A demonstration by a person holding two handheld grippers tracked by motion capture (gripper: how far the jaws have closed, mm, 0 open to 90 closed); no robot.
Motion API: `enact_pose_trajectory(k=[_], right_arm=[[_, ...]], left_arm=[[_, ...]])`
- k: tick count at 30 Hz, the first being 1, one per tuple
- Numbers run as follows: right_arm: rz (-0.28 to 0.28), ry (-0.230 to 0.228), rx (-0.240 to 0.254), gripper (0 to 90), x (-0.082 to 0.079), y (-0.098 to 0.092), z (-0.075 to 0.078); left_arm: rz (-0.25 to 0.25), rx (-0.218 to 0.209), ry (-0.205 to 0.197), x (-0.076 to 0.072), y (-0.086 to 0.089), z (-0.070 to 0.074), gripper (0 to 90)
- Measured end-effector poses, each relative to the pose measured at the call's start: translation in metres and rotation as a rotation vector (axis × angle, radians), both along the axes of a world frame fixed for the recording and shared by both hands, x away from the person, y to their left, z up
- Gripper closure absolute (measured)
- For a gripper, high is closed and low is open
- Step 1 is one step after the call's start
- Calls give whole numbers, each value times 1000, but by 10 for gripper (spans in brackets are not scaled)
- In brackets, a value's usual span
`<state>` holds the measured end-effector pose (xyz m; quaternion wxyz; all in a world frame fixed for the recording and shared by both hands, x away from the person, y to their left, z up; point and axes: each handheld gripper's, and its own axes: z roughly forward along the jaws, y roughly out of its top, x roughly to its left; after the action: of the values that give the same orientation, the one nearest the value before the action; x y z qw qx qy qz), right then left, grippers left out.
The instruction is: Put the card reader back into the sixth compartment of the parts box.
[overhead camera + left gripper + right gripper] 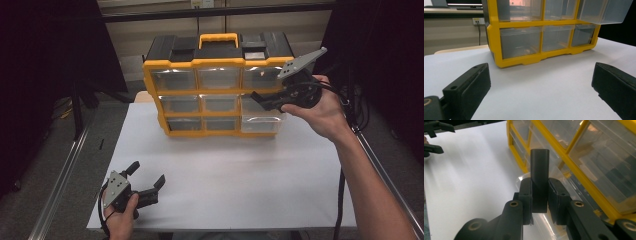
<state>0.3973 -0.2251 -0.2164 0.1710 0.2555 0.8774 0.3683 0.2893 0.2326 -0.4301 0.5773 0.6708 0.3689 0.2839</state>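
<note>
A yellow and black organizer (218,63) with clear drawers stands at the back of the white tabletop (225,175). Its middle drawer in the right column (604,11) is pulled out. My right gripper (260,99) hovers over that drawer (524,181), shut on a black rectangular block (539,170) that sticks up between its pads. My left gripper (147,175) rests open near the table's front left corner. It points at the organizer (524,60), with nothing between its fingers (469,85).
The organizer's other drawers (520,45) are pushed in and look empty. A yellow carry handle (218,38) tops the case. A metal rail (65,170) runs along the table's left side. My left gripper (434,135) also appears far off in the right gripper view.
</note>
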Motion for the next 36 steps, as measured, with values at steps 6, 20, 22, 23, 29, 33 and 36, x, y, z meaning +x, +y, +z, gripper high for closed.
enact_pose_trajectory(k=[6, 20, 22, 23, 29, 33, 36], right_arm=[[-19, 8, -25, 738, 8, -2, 2], [-28, 71, -69, 738, 27, 0, -4], [-20, 84, -79, 737, 30, 0, -6], [-22, 91, -82, 738, 32, 0, -6], [-25, 113, -135, 738, 35, 6, -8], [-27, 134, -167, 737, 38, 9, -12], [-35, 159, -185, 738, 41, 8, -15]], left_arm=[[-1, 6, 2, 0, 0, 0, 23], [-4, 7, 3, 0, 0, 0, 23], [-2, 6, 4, 0, 1, 0, 23], [-2, 4, 5, 1, 0, 0, 23], [-7, 6, 6, 1, 0, 0, 22], [-4, 3, 7, 1, 1, 0, 23], [-5, 3, 7, 1, 0, 0, 23]])
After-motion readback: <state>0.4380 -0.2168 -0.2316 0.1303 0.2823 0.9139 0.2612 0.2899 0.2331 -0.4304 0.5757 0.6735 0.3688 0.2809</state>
